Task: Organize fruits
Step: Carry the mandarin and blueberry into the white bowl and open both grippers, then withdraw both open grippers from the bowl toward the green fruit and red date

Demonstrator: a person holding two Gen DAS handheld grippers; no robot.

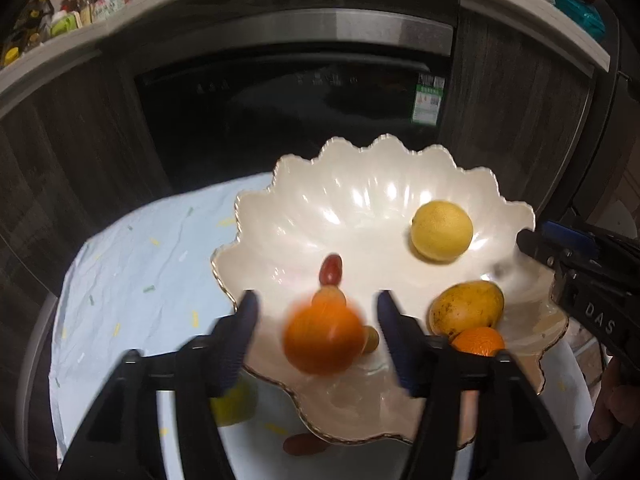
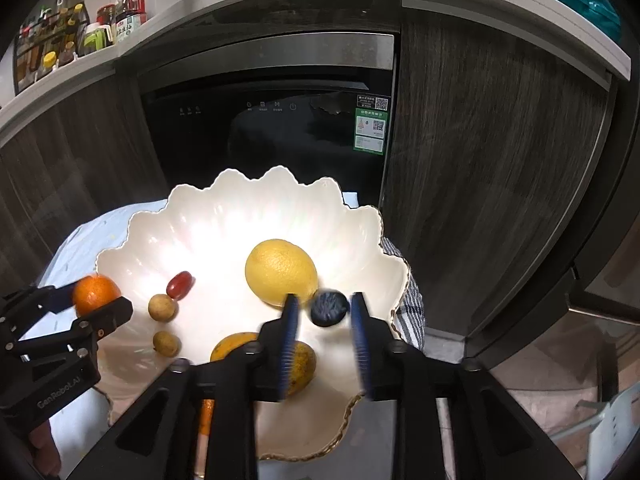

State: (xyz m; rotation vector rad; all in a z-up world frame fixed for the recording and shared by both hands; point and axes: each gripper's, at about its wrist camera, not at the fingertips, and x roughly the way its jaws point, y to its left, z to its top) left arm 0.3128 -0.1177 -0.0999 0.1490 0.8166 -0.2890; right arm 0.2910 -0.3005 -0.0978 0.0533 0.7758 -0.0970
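A white scalloped bowl (image 1: pixel 360 152) (image 2: pixel 256 178) stands on a pale blue cloth. It holds a lemon (image 1: pixel 442 230) (image 2: pixel 281 272), a mango (image 1: pixel 466 308), a small tangerine (image 1: pixel 478 342), a red grape (image 1: pixel 330 270) (image 2: pixel 180 285) and two brown longans (image 2: pixel 163 308). My left gripper (image 1: pixel 317 300) (image 2: pixel 90 304) is open over the bowl's near left side. A blurred orange (image 1: pixel 324 338) (image 2: pixel 96 294) sits between its fingers with a gap on each side. My right gripper (image 2: pixel 325 300) (image 1: pixel 532 246) is open over the near right side. A dark blue round fruit (image 2: pixel 329 307) lies loose between its pads.
A black glass appliance door (image 2: pixel 272 128) and dark wood cabinet fronts (image 2: pixel 480 160) stand behind the table. Bottles (image 2: pixel 128 8) line the counter above. Beside the bowl's near rim, a yellow fruit (image 1: pixel 232 404) and a reddish piece (image 1: pixel 304 444) lie on the cloth (image 1: pixel 140 260).
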